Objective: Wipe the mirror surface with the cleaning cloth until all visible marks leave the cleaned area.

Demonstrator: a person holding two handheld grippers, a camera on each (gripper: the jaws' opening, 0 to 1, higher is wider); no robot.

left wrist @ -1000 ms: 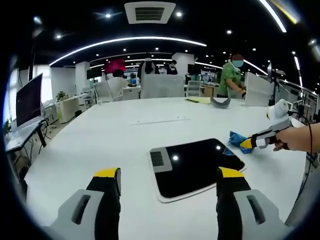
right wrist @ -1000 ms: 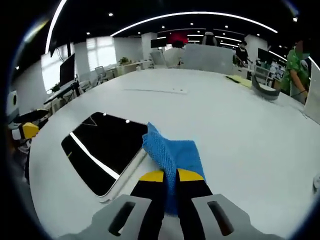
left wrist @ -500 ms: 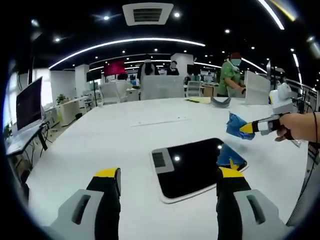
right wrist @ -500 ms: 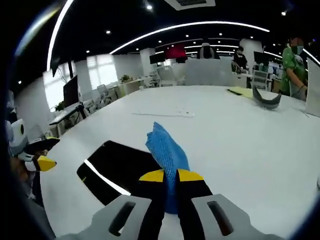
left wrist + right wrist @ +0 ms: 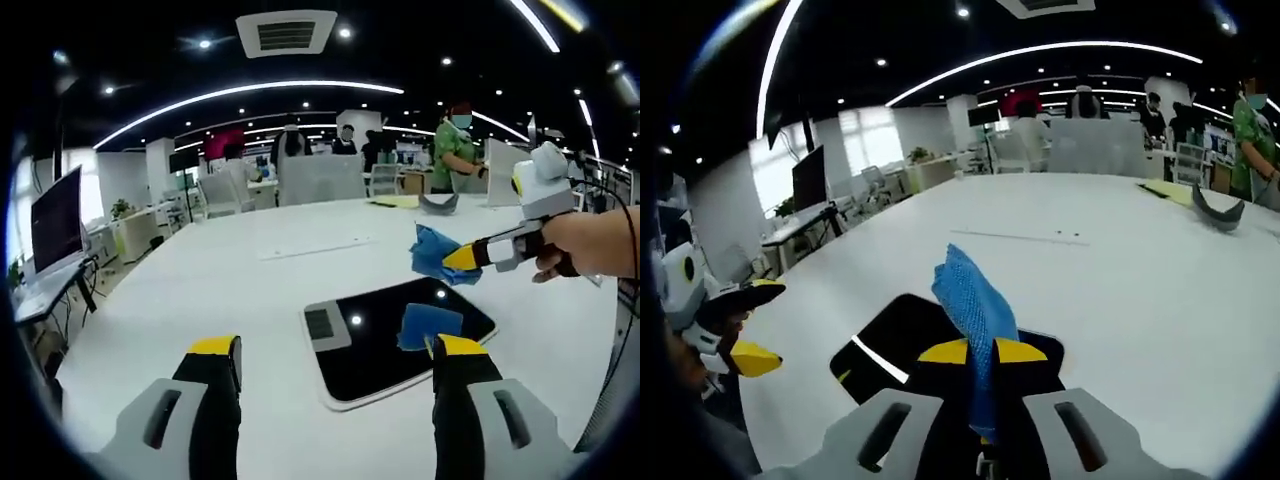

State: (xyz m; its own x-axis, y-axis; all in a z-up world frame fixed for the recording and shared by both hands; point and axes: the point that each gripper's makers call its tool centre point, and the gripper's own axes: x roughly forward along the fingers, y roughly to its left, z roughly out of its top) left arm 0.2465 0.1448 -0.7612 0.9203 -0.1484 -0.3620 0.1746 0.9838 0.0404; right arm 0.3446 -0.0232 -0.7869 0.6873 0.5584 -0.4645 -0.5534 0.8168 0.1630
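The right gripper (image 5: 981, 351), jaws clamped on the blue cleaning cloth (image 5: 975, 305), has lifted off the table (image 5: 200, 290) and now hangs above the dark mirror (image 5: 400, 335), whose glass reflects the cloth. The left gripper (image 5: 338, 347) stays wide open, empty, at the mirror's near edge.

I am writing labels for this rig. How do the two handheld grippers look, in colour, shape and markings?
The left gripper has grey bodies with slots, black jaws and yellow tips. The right gripper looks the same; in the left gripper view it has a pistol-like grey and black handle and a white box on top.
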